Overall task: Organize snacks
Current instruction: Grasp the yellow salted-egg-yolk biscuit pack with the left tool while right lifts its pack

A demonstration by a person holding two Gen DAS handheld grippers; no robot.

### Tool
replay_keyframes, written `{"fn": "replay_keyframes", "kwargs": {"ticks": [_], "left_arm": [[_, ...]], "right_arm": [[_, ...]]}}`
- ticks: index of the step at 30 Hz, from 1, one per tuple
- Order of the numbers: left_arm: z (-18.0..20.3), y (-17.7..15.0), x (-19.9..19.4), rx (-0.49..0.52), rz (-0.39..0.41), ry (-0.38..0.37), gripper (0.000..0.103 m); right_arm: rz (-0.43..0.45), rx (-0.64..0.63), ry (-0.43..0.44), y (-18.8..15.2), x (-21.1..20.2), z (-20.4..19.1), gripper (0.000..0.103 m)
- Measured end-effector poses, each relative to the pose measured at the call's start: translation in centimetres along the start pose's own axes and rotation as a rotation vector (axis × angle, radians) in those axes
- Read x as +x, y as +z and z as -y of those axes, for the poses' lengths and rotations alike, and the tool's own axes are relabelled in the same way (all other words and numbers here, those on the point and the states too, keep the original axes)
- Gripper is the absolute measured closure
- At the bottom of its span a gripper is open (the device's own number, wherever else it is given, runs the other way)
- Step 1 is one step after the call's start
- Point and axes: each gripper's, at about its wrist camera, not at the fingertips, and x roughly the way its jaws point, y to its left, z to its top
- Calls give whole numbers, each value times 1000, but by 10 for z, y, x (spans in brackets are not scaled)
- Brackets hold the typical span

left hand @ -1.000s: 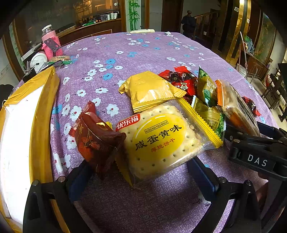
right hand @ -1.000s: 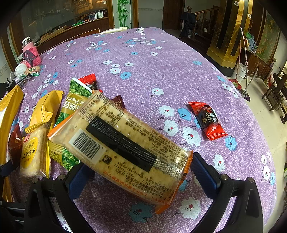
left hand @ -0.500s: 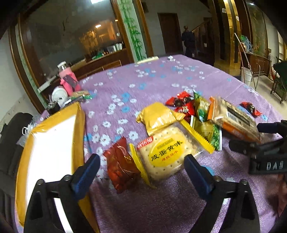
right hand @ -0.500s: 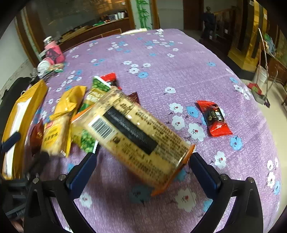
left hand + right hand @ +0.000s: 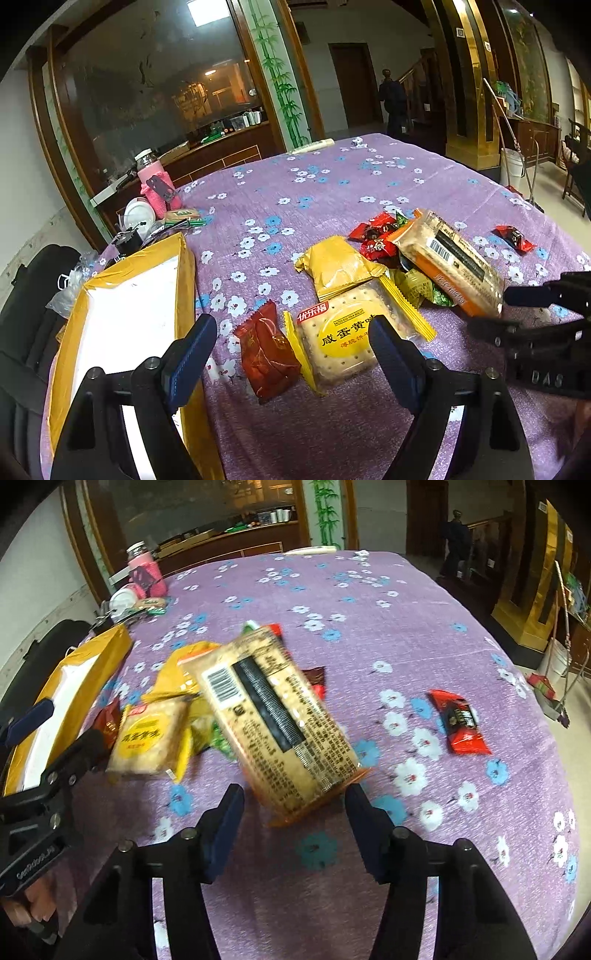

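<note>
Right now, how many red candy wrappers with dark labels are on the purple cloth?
3 visible: one alone right of the pile, two together at the pile's far edge beside the long cracker pack. More may hide under the packs.

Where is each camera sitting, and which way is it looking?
Left wrist: rides the left tongs, which are closing, facing down at the round biscuit pack between them; right tongs show at right.
Right wrist: rides the right tongs, closing around the long cracker pack; left tongs and a hand show at left.
Shared: both packs, purple tablecloth, yellow box.
</note>
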Motion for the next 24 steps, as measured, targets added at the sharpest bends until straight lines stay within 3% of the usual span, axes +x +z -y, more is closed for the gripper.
{"fn": "replay_keyframes", "kwargs": {"ticks": [5,8,10,16,24], "left_arm": [[-1,-1,0,-1,0,-3,16],[-2,-1,0,-6,-2,-3,16],[-4,-2,1,-10,-3,-5,16],[-7,-2,3,-17,-18,-16,16],[-29,-2,7,-97,-76,-125,16]], "right_arm": [[-7,-77,63,-4,-8,-15,47],[7,-87,-1,1,-15,-13,46],[18,-76,-14,5,-16,-8,39],[35,-49,41,25,-6,-2,33],[3,-75,58,39,25,-10,32]]}}
